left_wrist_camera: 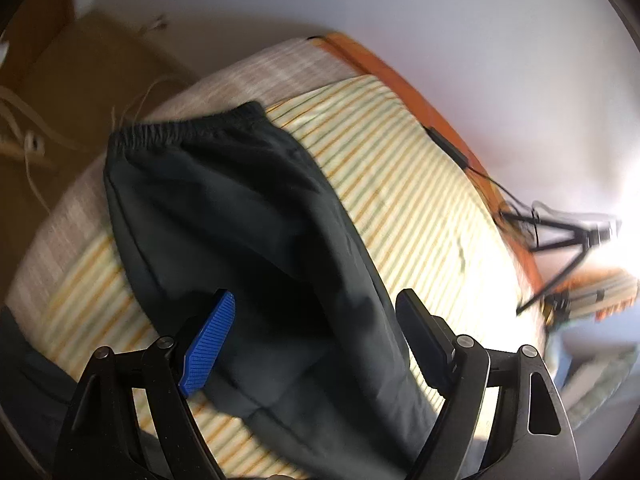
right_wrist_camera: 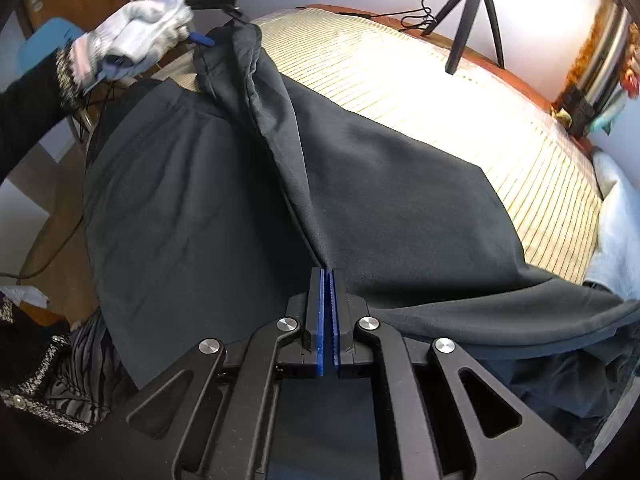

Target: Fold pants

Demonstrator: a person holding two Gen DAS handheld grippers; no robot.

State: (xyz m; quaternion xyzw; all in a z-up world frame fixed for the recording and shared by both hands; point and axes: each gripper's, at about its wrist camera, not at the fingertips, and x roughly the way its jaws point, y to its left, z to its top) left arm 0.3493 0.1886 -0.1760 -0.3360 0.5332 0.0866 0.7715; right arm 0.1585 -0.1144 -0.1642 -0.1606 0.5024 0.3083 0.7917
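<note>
Your right claw [right_wrist_camera: 328,276] clamps a ridge of the dark charcoal fabric pants [right_wrist_camera: 208,200] spread over the striped yellow-and-white bed [right_wrist_camera: 400,76], while your left claw [left_wrist_camera: 316,308] gapes wide, empty, above them; no finished fold shows yet.

I am seeing dark charcoal pants [right_wrist_camera: 224,184] lying on a bed sheet [right_wrist_camera: 400,68] striped cream, yellow and green, blue ribbed pads [left_wrist_camera: 208,344] on my black gripper fingers, an orange bed edge [left_wrist_camera: 384,68], a black tripod [right_wrist_camera: 476,8] and a white glove [right_wrist_camera: 136,36].
</note>
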